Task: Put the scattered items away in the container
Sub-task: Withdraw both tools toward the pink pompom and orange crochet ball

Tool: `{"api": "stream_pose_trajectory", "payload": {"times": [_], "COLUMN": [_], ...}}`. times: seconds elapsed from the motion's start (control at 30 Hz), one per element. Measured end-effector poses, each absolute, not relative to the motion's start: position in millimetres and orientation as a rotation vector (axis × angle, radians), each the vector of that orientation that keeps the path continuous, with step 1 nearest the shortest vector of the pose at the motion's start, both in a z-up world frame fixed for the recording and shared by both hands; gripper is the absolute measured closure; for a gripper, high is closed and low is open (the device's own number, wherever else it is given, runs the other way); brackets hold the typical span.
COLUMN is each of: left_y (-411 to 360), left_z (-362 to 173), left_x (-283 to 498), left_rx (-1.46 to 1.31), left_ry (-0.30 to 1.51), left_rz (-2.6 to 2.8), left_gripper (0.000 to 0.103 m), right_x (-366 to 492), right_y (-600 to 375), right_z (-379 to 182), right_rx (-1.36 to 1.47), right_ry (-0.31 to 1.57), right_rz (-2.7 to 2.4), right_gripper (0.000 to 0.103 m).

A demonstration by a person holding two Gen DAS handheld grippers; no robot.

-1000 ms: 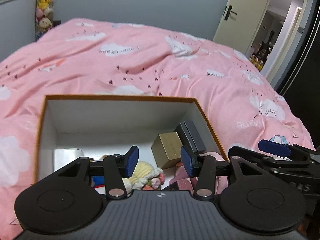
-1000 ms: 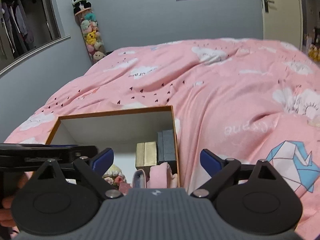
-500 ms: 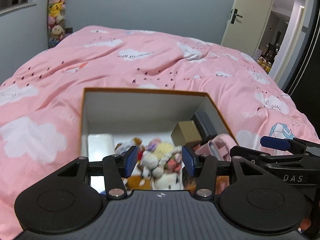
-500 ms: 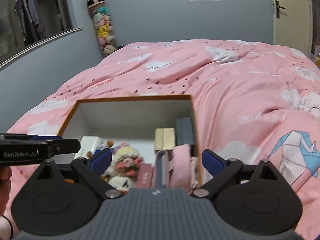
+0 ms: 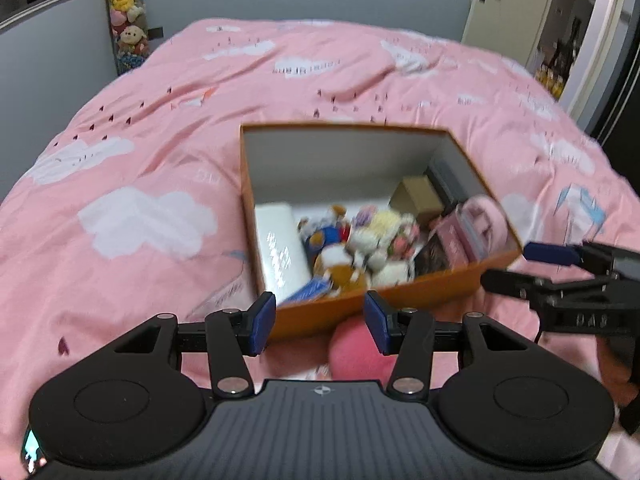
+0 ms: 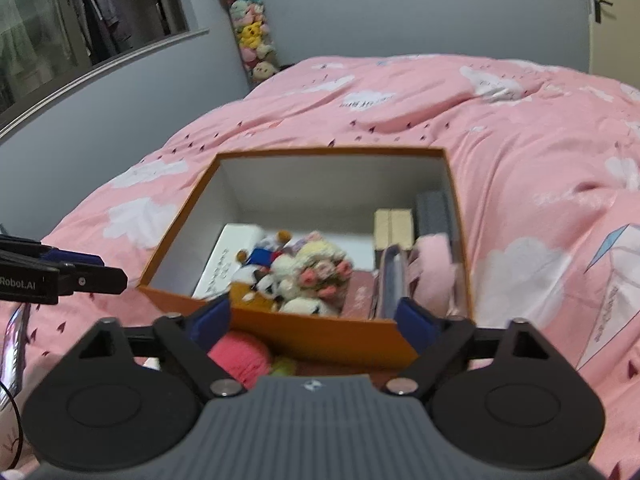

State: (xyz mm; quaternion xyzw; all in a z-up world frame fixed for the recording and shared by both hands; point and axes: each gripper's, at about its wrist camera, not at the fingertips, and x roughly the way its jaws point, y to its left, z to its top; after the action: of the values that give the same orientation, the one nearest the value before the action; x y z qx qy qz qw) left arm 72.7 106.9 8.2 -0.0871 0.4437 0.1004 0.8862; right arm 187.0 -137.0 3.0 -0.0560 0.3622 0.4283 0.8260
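Sitting on pink duvet [image 5: 160,184]: orange box [image 5: 400,288], white inside, open top. Contents (blurred): plush toys [image 5: 360,248] mid, white carton [image 5: 280,248] left, tan block [image 6: 393,226] and grey case [image 6: 434,212] back right, pink pouch [image 6: 434,272] against right wall. Left gripper [image 5: 320,322] jaws apart, nothing held; right gripper [image 6: 312,320] wide open, nothing held. Both hover just short of box's near wall. Right view only: pink yarn-like ball [image 6: 240,356] outside box, window [image 6: 80,20]. Left view only: doorway [image 5: 568,32].
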Motion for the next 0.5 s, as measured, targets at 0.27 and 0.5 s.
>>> {"api": "stream_pose_trajectory", "payload": {"times": [0.27,0.5], "left_y": [91.4,93.7], "left_z": [-38.1,-62.9], "left_x": [75.1,83.7], "left_rx": [-0.173,-0.177], "left_ry": [1.156,1.255], "left_rz": [0.093,0.061], "left_gripper": [0.046,0.046], "right_x": [179.2,177.8], "right_y": [-122.9,-110.5], "right_z": [-21.8,-42.4], "right_rx": [-0.160,-0.181], "right_ry": [0.920,1.029], "right_rz": [0.960,1.007], "right_gripper": [0.039,0.041]}}
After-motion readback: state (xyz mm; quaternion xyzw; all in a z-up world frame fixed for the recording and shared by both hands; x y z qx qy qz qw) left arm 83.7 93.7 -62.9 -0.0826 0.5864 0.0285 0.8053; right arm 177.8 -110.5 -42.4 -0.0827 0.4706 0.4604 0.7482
